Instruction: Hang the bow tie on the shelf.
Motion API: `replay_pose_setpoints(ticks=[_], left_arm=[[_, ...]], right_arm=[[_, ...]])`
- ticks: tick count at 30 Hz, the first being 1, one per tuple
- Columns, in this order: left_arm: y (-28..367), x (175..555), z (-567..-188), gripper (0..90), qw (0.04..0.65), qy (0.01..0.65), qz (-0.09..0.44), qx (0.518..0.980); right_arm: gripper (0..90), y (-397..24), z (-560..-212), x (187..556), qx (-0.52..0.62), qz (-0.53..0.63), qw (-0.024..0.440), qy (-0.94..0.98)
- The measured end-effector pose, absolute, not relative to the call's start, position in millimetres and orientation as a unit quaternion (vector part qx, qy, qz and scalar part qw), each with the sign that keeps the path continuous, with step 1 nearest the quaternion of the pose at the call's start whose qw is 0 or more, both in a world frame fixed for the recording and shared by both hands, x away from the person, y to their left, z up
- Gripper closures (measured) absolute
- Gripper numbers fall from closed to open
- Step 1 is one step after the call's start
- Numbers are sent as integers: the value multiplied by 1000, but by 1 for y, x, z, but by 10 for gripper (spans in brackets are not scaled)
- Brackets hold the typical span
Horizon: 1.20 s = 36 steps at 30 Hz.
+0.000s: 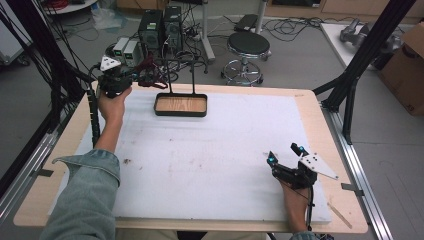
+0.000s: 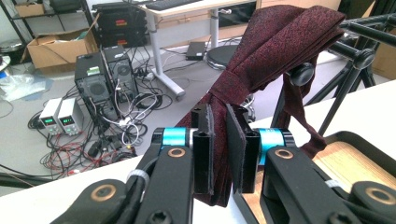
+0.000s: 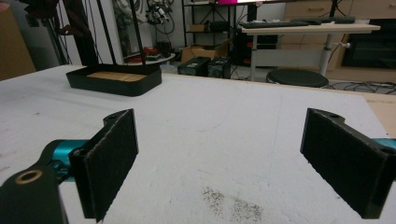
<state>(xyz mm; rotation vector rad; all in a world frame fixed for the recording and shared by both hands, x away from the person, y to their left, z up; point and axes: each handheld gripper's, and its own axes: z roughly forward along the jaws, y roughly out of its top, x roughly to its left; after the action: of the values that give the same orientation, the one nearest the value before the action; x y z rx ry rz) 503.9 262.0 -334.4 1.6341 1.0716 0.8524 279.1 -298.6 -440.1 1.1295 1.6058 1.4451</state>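
Pinching maroon tie [image 2: 275,51], left claw [image 2: 219,149]

A dark red necktie [image 2: 275,51] with a fine speckled weave hangs folded over the black bar of a stand [image 2: 369,30] at the table's far left. Its gathered lower part sits between the left gripper's [image 2: 219,140] nearly closed pads, above the stand's black wood-floored tray [image 1: 180,104].

Open mat, crowded far-left corner

The white mat [image 1: 210,160] lies bare from center through 6 o'clock; at 12 o'clock the black tray [image 1: 180,105] with its upright stand [image 1: 180,75] blocks passage, and a dark red tie [image 2: 275,51] hangs there at 11 o'clock.
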Motion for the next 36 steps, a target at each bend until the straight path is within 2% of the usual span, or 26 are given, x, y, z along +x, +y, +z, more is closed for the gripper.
replay_pose_setpoints(ticks=[21, 36], left_arm=[[267, 502, -335, 704, 492, 436, 335, 674], [275, 471, -329, 487, 545, 392, 307, 675]], right_arm=[[104, -299, -440, 279, 437, 556, 344, 618], [103, -299, -440, 279, 436, 556, 345, 618]])
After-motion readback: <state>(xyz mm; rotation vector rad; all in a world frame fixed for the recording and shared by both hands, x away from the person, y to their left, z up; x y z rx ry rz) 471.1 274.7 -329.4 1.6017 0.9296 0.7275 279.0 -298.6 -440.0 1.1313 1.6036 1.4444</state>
